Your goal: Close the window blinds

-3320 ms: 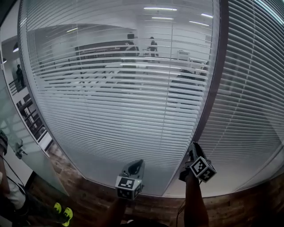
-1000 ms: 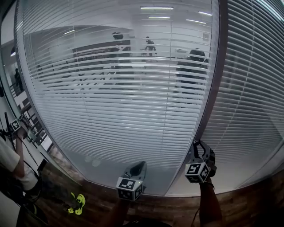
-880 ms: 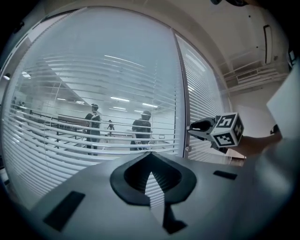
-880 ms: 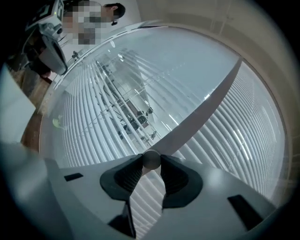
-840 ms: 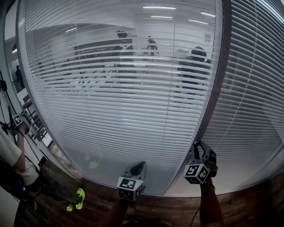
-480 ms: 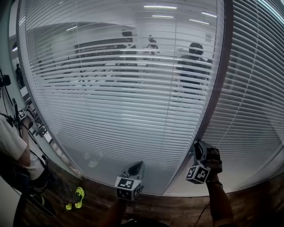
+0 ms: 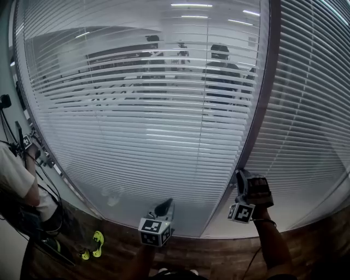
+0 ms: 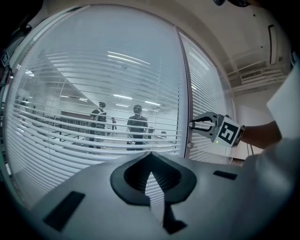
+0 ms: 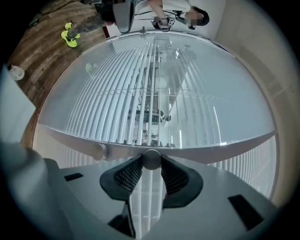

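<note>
The right gripper [image 7: 241, 178] is clamping the round knob [image 9: 151, 158] on the frame [image 7: 261, 98] at four o'clock, poised to tilt the half-open blinds [image 7: 147, 126] spreading from nine to one, while the left gripper [image 7: 164, 207] is idling at six, closed on nothing.

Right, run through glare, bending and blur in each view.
Head view: fisheye bows the blinds and dark post; light strips glare at top. Left gripper view: slats crisp, left tongs close and soft. Right gripper view: turned sideways, slats run upright, right tongs clamp a knob.
</note>
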Tool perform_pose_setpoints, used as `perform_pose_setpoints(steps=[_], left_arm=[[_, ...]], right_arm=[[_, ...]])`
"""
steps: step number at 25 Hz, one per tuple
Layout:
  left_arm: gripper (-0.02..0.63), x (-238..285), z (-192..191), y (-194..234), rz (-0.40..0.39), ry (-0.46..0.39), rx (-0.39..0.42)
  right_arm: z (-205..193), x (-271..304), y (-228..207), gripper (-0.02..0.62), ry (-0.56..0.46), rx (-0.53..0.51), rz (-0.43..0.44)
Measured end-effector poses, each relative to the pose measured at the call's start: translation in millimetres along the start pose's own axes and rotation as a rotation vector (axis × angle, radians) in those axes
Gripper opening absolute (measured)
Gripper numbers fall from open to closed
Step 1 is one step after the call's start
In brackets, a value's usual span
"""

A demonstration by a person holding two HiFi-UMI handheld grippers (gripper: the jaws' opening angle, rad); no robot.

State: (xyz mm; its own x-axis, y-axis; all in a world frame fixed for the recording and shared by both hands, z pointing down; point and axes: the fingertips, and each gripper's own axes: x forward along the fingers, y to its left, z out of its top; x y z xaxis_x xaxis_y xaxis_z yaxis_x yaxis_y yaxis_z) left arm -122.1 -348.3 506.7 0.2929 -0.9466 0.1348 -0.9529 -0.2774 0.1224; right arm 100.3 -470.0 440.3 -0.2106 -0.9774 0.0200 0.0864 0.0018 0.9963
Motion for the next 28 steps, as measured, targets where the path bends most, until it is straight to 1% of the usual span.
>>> perform_pose_setpoints(steps=[2,3,5,9,14,16,18,21,24,25,28], left_arm=[[0.000,0,-2,-2,-0.004,0.006,0.002],[0.000,0,-5,-2,-0.006,0.011,0.002],[0.000,1,-8,-1,-0.007,0.017,0.004],[0.000,4,-15,-3,-0.017,0.032,0.008],[0.000,5,-10,-1,-0.007,0.025,0.041],[0.000,4,-10,6,0.006,0.025,0.035],[0.000,2,-11,11,0.014,0.023,0.017],[0.000,-1,-9,16,0.026,0.017,0.001],[0.000,-4,-6,23,0.047,0.009,-0.004],[0.000,-5,-6,25,0.050,0.007,-0.008],[0.000,-5,-7,30,0.054,0.007,-0.023]], right_arm=[[0,-4,0,0.127,-0.016,0.073,-0.019],[0,-7,0,0.128,-0.026,0.139,-0.021],[-2,-12,-2,0.132,-0.039,0.305,-0.020],[-9,-19,-11,0.132,-0.063,0.717,-0.020],[-5,-17,-7,0.132,-0.113,1.253,0.054],[-7,-14,-7,0.133,-0.111,1.416,0.054],[-9,-9,-8,0.153,-0.109,1.515,0.044],[-12,-1,-10,0.155,-0.092,1.588,0.029],[-18,1,-10,0.153,-0.062,1.588,0.001],[-19,0,-10,0.130,-0.056,1.583,-0.008],[-19,0,-11,0.129,-0.050,1.574,-0.015]])
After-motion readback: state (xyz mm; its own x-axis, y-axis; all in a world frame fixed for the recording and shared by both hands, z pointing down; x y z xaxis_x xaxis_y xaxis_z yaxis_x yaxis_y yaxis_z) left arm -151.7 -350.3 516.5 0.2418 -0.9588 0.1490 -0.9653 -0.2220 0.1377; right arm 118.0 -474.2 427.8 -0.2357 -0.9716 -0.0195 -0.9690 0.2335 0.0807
